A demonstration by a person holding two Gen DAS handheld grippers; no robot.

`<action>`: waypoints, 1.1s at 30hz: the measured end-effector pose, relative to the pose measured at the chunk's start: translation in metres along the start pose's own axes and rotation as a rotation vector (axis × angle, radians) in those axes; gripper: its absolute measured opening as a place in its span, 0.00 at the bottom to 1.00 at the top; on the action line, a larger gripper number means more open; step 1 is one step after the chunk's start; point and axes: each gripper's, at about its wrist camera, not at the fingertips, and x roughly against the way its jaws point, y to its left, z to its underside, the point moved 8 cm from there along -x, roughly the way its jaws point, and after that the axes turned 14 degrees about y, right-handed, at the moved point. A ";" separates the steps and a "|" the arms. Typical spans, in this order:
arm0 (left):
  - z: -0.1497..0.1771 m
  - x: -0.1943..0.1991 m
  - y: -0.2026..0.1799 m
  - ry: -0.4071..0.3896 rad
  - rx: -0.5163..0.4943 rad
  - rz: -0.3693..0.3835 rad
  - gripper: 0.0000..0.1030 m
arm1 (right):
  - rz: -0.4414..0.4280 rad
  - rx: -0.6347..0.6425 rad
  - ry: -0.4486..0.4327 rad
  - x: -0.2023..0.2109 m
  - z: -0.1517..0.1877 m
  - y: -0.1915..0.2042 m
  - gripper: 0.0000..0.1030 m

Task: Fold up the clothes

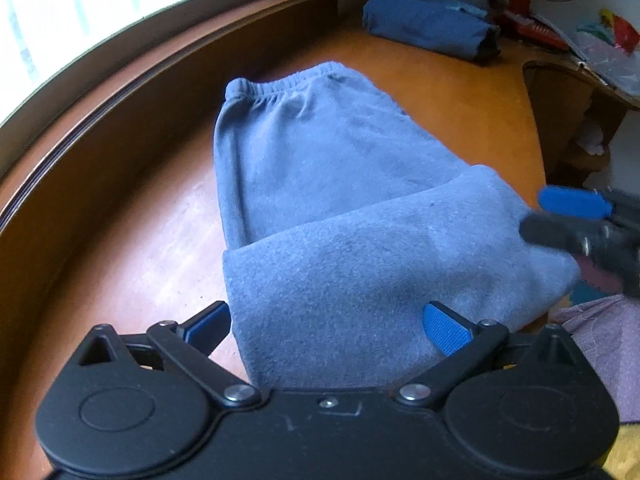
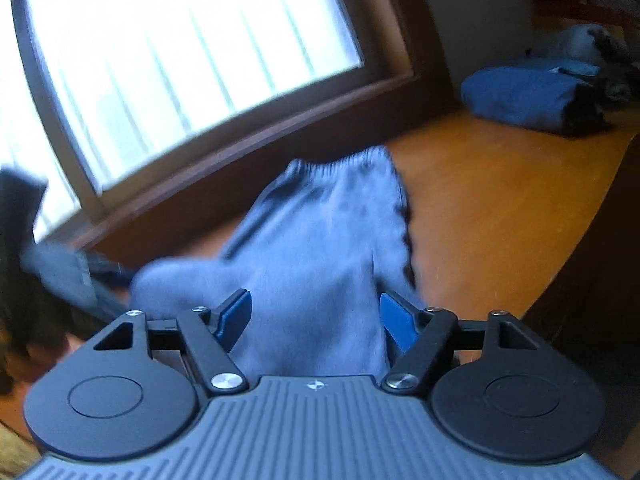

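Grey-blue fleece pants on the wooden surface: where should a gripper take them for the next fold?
Probably at the rounded fold edge of the grey-blue fleece pants nearest the grippers, coming from that near side. The doubled layer bulges up there, while the elastic waistband lies flat at the window end.

Left tongs point(image 1: 326, 322): black body, round pivot caps, silver screws, blue ribbed pads. Right tongs point(image 2: 316, 316): same black linkage, grey ridged housing.

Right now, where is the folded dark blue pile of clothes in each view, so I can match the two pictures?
Left wrist view: the dark blue pile lies top right of centre, on the wooden surface.
Right wrist view: the same pile lies upper right, blurred.
Shared landmark: the window, on the left of both views.
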 end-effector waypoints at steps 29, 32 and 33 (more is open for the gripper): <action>-0.007 -0.012 -0.015 -0.054 -0.084 0.055 1.00 | 0.019 0.554 0.325 -0.235 -0.145 0.107 0.07; -0.006 -0.013 -0.015 -0.050 -0.107 0.039 1.00 | 0.030 0.563 0.302 -0.248 -0.140 0.118 0.04; -0.006 -0.014 -0.015 -0.050 -0.106 0.036 1.00 | 0.035 0.568 0.302 -0.248 -0.139 0.123 0.04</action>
